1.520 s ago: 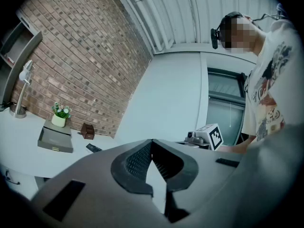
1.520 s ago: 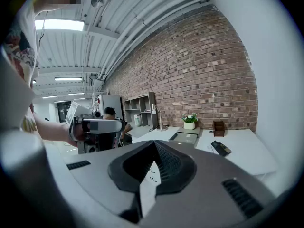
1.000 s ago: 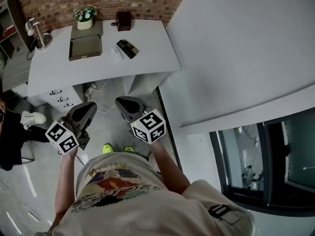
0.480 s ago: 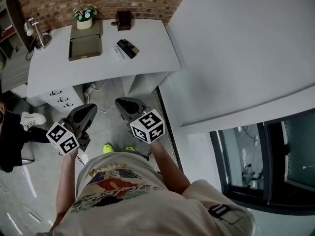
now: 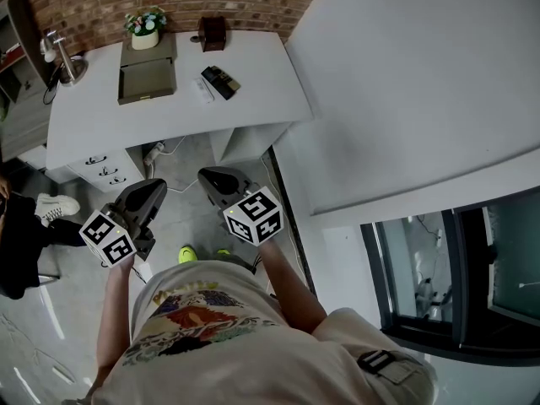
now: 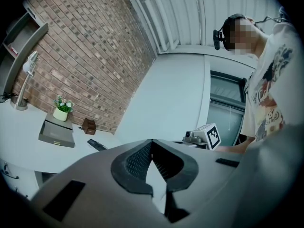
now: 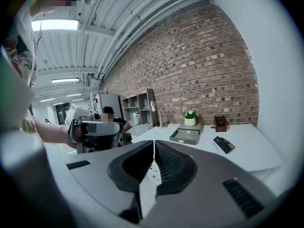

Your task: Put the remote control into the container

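The remote control (image 5: 220, 83) lies flat, long axis diagonal across the desk (image 5: 261, 74).

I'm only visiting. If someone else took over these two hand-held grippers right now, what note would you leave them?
Left gripper: shut, empty, held short of the desk.
Right gripper: shut, empty, also short of the desk.
Remote: lies on the desk, right of the gray container and not touching it.
Done: nothing yet; the remote is untouched.
Left: step up to the desk, open a gripper, pick up the remote, place it in the container.
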Available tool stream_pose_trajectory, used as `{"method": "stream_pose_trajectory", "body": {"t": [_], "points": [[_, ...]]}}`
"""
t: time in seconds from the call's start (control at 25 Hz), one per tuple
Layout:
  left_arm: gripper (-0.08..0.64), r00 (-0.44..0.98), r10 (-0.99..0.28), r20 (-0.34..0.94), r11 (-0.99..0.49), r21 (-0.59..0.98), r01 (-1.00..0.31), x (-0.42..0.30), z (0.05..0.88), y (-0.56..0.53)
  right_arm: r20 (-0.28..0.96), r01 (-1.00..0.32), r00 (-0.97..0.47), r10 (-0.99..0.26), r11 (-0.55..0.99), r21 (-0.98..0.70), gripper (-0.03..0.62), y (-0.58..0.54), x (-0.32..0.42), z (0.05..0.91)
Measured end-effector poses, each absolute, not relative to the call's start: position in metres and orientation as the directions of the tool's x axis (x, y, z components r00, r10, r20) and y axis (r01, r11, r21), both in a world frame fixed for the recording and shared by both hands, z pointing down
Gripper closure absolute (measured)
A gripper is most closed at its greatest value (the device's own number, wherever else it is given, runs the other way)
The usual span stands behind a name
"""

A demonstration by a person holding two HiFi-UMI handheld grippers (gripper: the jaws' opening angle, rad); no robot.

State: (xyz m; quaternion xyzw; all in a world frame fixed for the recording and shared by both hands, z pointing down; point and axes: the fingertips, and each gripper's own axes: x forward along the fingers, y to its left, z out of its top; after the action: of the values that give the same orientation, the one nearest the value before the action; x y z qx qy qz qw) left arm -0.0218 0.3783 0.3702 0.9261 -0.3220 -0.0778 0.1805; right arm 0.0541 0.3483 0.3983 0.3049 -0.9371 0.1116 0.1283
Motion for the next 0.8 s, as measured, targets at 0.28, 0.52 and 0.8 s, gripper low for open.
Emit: {"method": "stream_pose_trajectory", "body": {"t": [0.28, 0.52, 0.8], "points": [[0.555, 0.786, -0.618, -0.025, -0.728, 0.396, -0.56, -0.028, 0.375, 0.379, 0.323, -0.611, -0.77, -0.55, 0.782, -0.125, 0.581, 0.347, 0.049, 0.402], [0.555, 0.79, -0.613, -0.024, -0.726, 0.41, -0.551, -0.029, 0.379, 0.381, 0.345, -0.617, -0.759, -0.552, 0.779, -0.111, 0.581, 0.347, 0.047, 0.406], [0.555, 0.783, -0.622, -0.005, -0.71, 0.425, -0.561, -0.029, 0.387, 0.378, 0.372, -0.614, -0.754, -0.541, 0.781, -0.109, 0.58, 0.342, 0.051, 0.415]]}}
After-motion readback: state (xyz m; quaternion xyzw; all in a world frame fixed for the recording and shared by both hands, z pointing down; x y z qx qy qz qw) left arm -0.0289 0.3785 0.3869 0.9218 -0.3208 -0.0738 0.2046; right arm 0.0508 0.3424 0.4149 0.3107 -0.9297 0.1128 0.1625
